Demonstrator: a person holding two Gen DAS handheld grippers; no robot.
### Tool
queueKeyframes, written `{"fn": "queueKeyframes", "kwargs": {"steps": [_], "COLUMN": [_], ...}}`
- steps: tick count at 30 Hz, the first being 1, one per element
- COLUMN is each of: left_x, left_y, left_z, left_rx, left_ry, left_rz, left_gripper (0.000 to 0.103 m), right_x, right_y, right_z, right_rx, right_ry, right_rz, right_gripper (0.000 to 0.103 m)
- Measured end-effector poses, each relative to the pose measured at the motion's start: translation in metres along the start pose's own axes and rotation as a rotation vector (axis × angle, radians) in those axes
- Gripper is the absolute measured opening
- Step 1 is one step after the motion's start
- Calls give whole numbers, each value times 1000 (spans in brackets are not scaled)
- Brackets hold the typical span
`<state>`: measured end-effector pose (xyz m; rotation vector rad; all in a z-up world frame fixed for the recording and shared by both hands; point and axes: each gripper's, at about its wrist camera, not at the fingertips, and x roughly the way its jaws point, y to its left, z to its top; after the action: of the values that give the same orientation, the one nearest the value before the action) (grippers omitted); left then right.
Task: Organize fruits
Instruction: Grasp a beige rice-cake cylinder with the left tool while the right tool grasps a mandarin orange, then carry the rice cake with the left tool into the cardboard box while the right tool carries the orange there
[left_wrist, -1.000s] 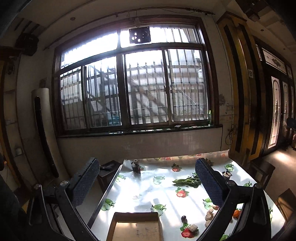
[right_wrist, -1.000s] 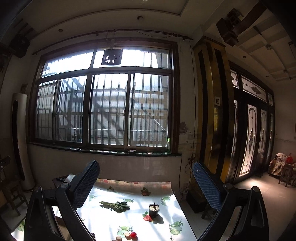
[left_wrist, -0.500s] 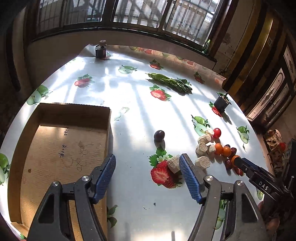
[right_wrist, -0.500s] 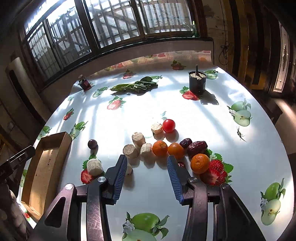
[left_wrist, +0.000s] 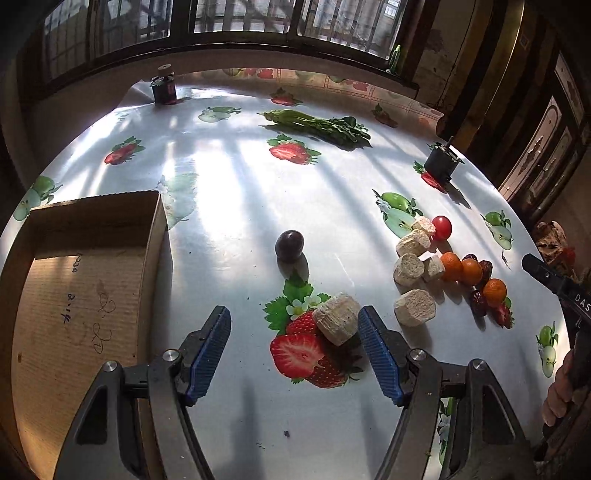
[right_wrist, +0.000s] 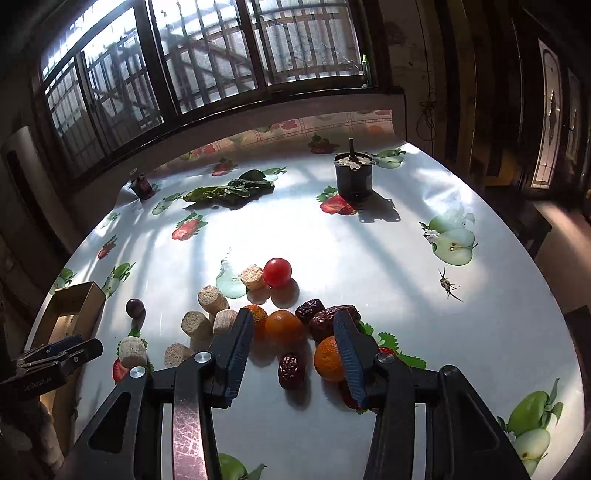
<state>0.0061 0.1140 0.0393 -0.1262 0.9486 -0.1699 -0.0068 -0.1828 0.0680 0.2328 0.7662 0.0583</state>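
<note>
A red date lies untouched between the right hand-held gripper's released fingers.

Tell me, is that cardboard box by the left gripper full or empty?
Empty, as far as visible: the cardboard box shows only its bare, scribbled floor. All the fruit lies out on the table.

Probably a home's dining room: sunlight is streaming through a barred window onto a table wearing a fruit-print oilcloth, with ornate glazed doors standing beside.
</note>
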Motion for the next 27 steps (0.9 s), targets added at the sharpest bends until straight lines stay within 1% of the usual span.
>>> {"fn": "queueKeyframes", "kwargs": {"steps": [3,5,6,10,14,17,19,21,22,24,27], "left_x": [8,12,13,22,33,37,37,37,36,33,20], "left_y": [-1,-3,-4,-10,-12,-12,-13,-15,-17,-21,-19], "left_z": [1,1,0,-1,-4,-4,-4,-4,-4,-6,-8], "left_rx": [-9,-4,4,37,67,60,65,59,63,70,45], "left_ry": [11,10,8,-2,6,6,-1,4,4,-10,-29], "left_rz": [-21,-36,-40,-51,-52,-70,-89,-134,-129,-105,-130], "left_gripper": [71,71,71,70,70,70,60,38,38,38,38], "right_x": [2,5,8,23,43,55,57,58,57,55,45], "right_y": [-30,-38,-39,-35,-25,-22,-21,-20,-20,-20,-19], "right_z": [-1,-5,-8,-14,-16,-20,-23,-24,-25,-25,-26], "right_rx": [71,82,85,89,63,71,78,80,80,83,89], "right_ry": [30,54,64,105,138,167,163,159,159,158,141], "right_rz": [2,7,5,49,45,56,61,63,61,59,51], "right_gripper": [49,49,49,49,49,48,48,44,36,35,35]}}
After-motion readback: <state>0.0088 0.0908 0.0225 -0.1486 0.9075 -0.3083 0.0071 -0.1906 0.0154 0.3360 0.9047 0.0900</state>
